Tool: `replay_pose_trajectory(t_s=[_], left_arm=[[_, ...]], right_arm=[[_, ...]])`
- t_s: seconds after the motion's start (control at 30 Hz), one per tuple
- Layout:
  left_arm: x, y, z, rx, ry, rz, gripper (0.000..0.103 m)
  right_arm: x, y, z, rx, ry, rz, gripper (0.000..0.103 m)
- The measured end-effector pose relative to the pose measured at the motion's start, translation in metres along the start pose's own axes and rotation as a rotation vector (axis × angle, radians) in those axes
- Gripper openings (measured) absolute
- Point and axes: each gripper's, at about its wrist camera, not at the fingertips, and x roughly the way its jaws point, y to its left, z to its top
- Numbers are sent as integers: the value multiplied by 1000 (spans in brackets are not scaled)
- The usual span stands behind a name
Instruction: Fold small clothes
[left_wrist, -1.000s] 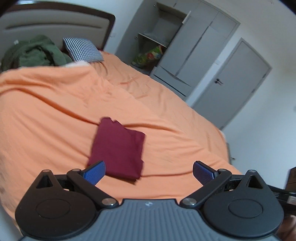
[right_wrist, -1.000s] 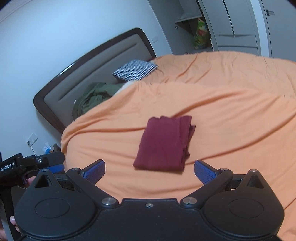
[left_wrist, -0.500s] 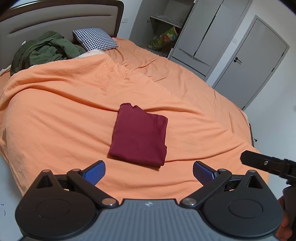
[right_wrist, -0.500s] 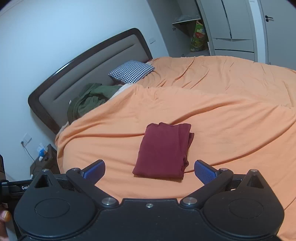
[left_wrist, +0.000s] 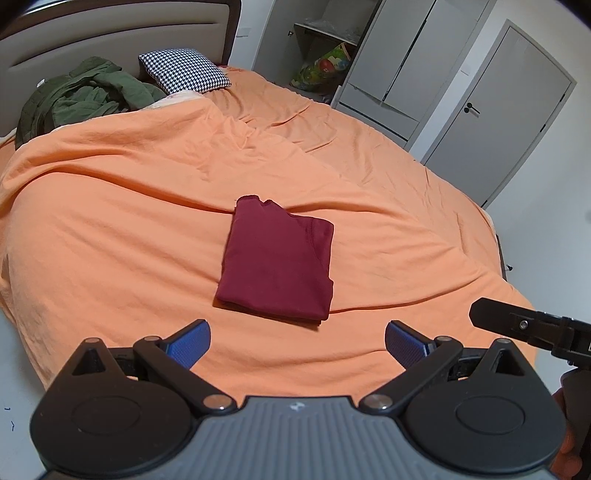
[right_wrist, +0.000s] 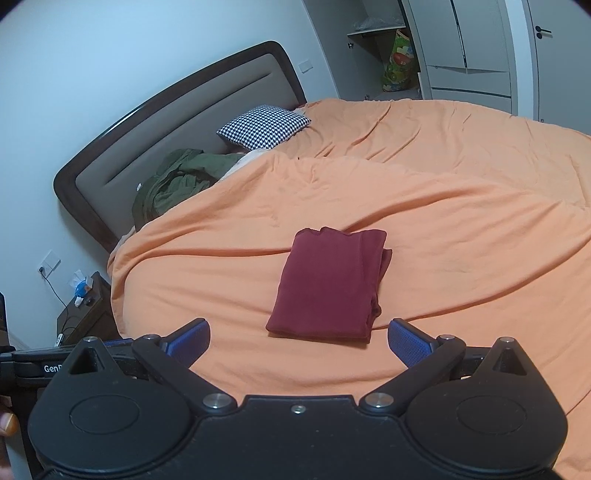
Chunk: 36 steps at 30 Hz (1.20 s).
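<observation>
A dark red garment (left_wrist: 279, 262) lies folded into a flat rectangle on the orange bedspread (left_wrist: 110, 206); it also shows in the right wrist view (right_wrist: 328, 284). My left gripper (left_wrist: 297, 349) is open and empty, held back from the garment's near edge. My right gripper (right_wrist: 299, 341) is open and empty too, held back from the garment on its other side. Part of the right gripper's body (left_wrist: 532, 328) shows at the right edge of the left wrist view.
A green jacket (left_wrist: 81, 99) and a houndstooth pillow (left_wrist: 184, 70) lie by the headboard (right_wrist: 166, 122). A grey wardrobe (left_wrist: 388, 62) with an open shelf and a door (left_wrist: 517, 122) stand beyond the bed. A dark nightstand (right_wrist: 86, 314) stands left of the bed.
Both grippers have drawn back and up from the folded garment, so it looks smaller and more of the bed shows. The garment has not moved.
</observation>
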Motion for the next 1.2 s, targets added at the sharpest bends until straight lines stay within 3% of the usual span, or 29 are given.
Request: replay_pose_trajectory(t_s=[1.2], left_arm=[[-4, -2, 1, 14, -14, -1, 103]], right_arm=[[2, -3, 2, 4, 0, 12, 102]])
